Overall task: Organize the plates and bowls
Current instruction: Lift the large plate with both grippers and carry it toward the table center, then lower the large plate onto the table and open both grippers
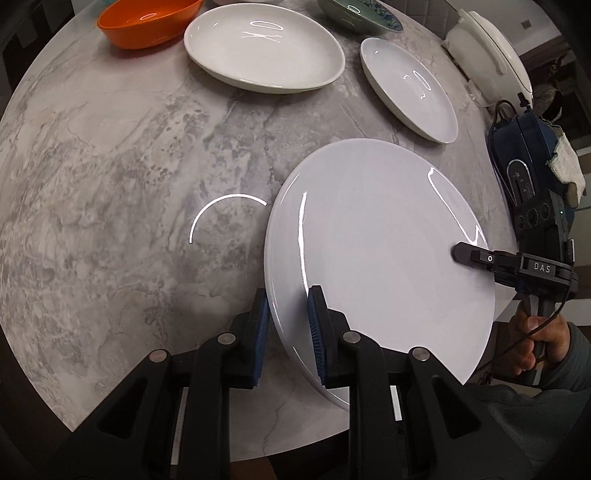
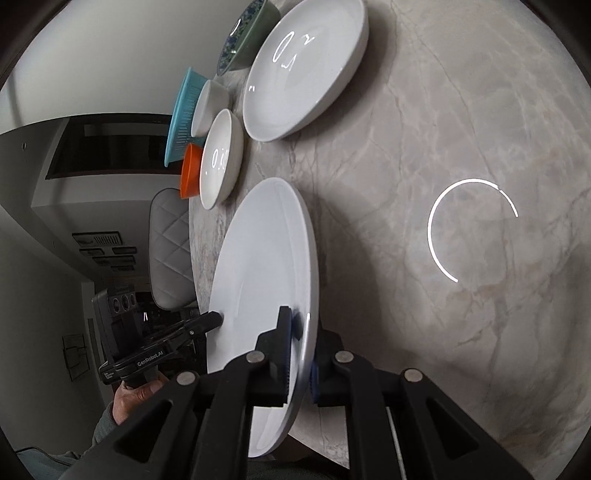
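1. Nearest the left wrist camera, the left tongs are seen closed down onto the near rim of the large white plate, one blue pad under the rim and one on its upper face
2. At the opposite edge of the same plate, the right tongs are likewise clamped across the rim, so the plate is held at two points, one by each hand
3. The large white plate is located over the near part of the marble surface; it appears tilted and lifted clear of the surface, though whether any part of the rim touches cannot be told
4. The plate is judged stiff, glazed and slippery, fairly heavy for its thinness, and breakable if dropped; the rim is the only sensible place for a grip, and opposite edges keep it from swinging
5. The right hand is seen wrapped around its handle at the plate's right side, tongs pointing inward; the left hand is seen gripping its handle from the other side
6. Farther back, a deep white dish, a smaller white plate, an orange bowl and a green patterned bowl are set apart on the surface
7. A likely stacking spot is judged to be one of the white plates behind
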The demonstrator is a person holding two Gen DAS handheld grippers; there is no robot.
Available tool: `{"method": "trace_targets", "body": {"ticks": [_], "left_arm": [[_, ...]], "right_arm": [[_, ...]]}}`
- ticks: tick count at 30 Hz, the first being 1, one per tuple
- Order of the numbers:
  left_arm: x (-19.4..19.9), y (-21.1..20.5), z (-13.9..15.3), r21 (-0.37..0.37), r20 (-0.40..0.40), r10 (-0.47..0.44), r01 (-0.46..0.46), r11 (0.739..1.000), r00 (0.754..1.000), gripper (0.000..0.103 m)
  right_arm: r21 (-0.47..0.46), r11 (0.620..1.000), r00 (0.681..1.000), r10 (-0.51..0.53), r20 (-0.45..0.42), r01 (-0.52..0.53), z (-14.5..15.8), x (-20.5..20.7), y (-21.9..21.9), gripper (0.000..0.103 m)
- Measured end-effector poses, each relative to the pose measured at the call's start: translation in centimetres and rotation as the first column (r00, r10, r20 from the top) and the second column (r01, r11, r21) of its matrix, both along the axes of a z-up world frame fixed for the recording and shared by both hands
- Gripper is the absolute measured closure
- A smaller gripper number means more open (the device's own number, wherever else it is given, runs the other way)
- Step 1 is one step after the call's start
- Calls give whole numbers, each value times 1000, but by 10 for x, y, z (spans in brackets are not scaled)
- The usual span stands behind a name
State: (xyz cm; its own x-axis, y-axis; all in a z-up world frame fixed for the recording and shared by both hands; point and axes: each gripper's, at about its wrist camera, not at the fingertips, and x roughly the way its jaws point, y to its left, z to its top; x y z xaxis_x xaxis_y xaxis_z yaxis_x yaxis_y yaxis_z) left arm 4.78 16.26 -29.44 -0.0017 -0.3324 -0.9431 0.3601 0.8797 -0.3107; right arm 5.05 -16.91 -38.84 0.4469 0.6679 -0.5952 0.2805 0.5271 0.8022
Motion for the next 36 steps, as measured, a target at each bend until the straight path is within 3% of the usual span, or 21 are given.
{"method": "trace_targets", "body": {"ticks": [11,22,24,27,28,29,31,36], "left_arm": [[-27,-7,-11,25,44,12,-13,1000,999,83],[-12,13,-20,-25,47,27,-26,999,999,82],[0,18,-16,-48,55,37,-34,998,998,79],[2,21,-9,-79,72,40,-34,996,997,53],[5,21,-5,-87,74,38,-32,996,997,46],[6,21,-4,-88,70,34,-28,996,997,46],[7,23,-3,-96,68,31,-24,995,997,46],[6,28,12,-147,88,46,-33,989,995,46]], "right_arm": [[-7,998,998,59,6,-59,-10,-8,13,89],[-154,984,993,102,52,-93,6,-5,34,84],[-181,978,992,114,58,-101,9,-6,35,80],[-242,963,987,141,78,-118,17,-7,42,64],[-264,957,985,149,83,-122,20,-9,44,53],[-288,949,984,158,85,-127,23,-8,48,43],[-342,930,982,174,79,-137,28,-7,55,38],[-408,904,987,156,45,-124,33,-10,58,38]]}}
